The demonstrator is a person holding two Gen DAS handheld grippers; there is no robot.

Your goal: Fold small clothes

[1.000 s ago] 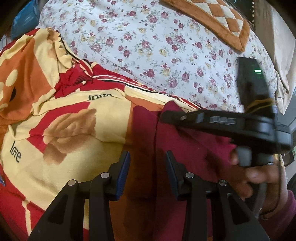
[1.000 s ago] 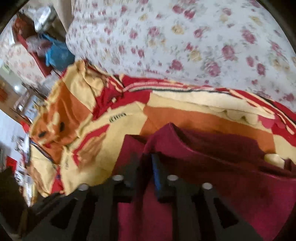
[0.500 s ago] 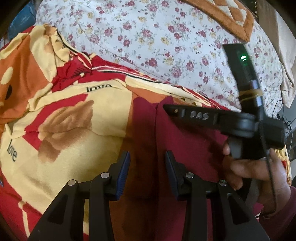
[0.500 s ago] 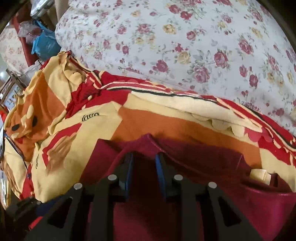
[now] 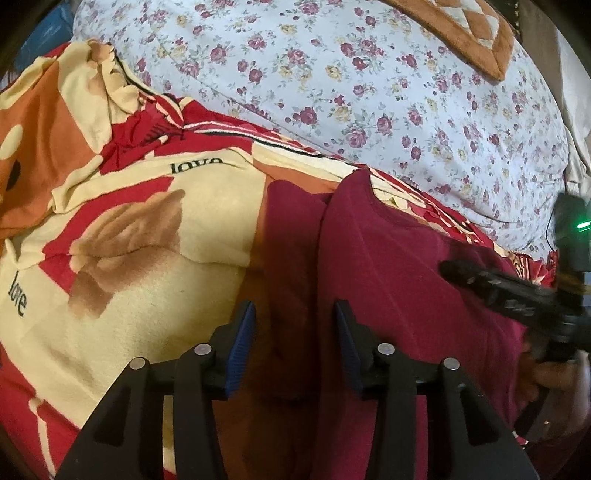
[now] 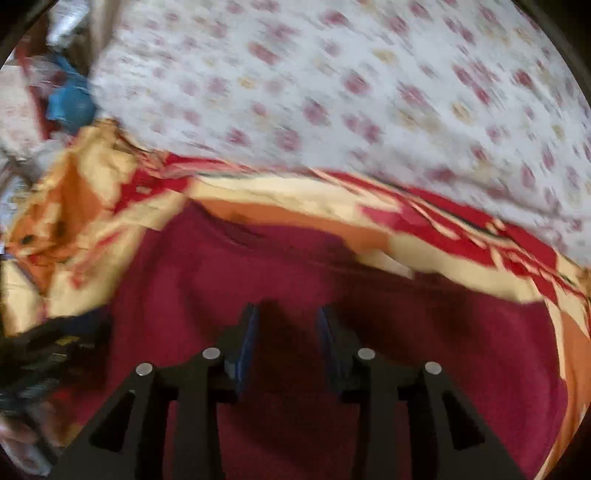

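A dark red garment lies on a red, cream and orange blanket, with a folded edge running toward me. My left gripper is open, its blue-padded fingers straddling the garment's left part just above the cloth. My right gripper is open over the garment in the blurred right wrist view. The right gripper also shows from the side in the left wrist view, held by a hand at the garment's right edge.
A white flowered pillow or quilt lies behind the blanket. An orange checked cushion sits at the far back. A blue bag and clutter lie off the bed at the far left.
My right gripper has opened, let go of the garment's fold and swung away to the right, blurring its view. My left gripper has stayed open in place.
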